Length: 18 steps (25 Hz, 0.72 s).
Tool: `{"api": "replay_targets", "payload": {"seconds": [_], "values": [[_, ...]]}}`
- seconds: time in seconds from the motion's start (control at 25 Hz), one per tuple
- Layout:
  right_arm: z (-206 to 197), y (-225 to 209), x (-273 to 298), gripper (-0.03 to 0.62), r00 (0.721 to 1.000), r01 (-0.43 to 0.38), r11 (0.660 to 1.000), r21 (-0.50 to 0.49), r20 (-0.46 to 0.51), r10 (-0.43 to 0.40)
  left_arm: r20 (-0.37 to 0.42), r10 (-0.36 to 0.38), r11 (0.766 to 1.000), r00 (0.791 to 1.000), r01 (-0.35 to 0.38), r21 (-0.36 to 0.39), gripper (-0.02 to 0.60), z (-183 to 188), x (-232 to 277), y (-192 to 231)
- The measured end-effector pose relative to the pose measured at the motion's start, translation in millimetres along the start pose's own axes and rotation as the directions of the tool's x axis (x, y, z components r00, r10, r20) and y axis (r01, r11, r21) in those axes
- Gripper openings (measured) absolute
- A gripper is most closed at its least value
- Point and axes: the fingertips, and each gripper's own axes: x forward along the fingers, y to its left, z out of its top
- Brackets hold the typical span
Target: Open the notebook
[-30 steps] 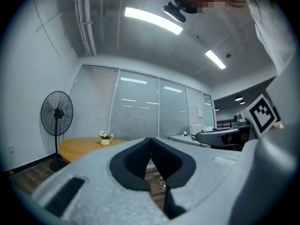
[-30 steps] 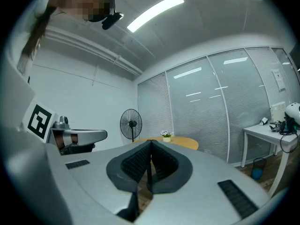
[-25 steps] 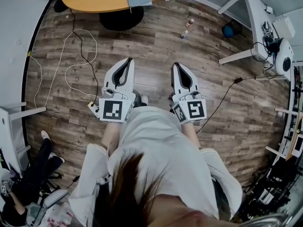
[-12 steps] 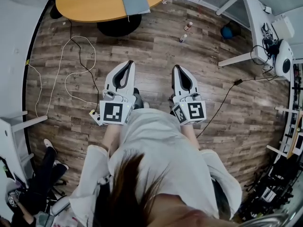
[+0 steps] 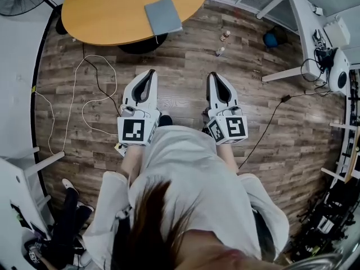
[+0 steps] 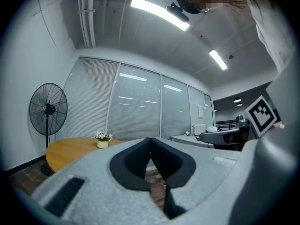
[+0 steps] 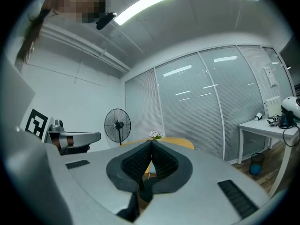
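A grey-blue notebook (image 5: 163,15) lies closed on the near right part of the round orange table (image 5: 101,10), seen in the head view. Both grippers are held level over the wooden floor, well short of the table. My left gripper (image 5: 152,72) is shut with nothing in it, its tips meeting in the left gripper view (image 6: 150,139). My right gripper (image 5: 215,75) is also shut and empty, its tips together in the right gripper view (image 7: 151,142). The table edge (image 6: 61,149) shows ahead of the left gripper, with a small flower pot (image 6: 102,142) on it. The notebook is hidden in both gripper views.
A standing fan (image 6: 48,110) is left of the table. White and black cables (image 5: 93,89) trail over the floor at the left. Two small bottles (image 5: 223,43) stand on the floor. White desks (image 5: 306,27) with equipment line the right side. A seated person's legs (image 5: 64,218) are at lower left.
Both grippers have moved forward toward the table. The table and notebook sit lower and larger in the head view. Both grippers stay shut.
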Motion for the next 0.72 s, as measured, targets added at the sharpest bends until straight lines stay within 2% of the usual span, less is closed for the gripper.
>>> {"api": "replay_targets", "payload": {"seconds": [0.36,0.72], "values": [[-4,3,29,0.002,1.000,0.018,1.000,-0.015,-0.023,-0.019,-0.030,-0.006,1.000,1.000,0.006,-0.010,0.017,-10,17,30],[-8,-28,59,0.001,0.999,0.013,1.000,-0.004,-0.039,-0.013,-0.055,0.016,1.000,0.998,-0.017,-0.025,0.017,-21,52,36]]}}
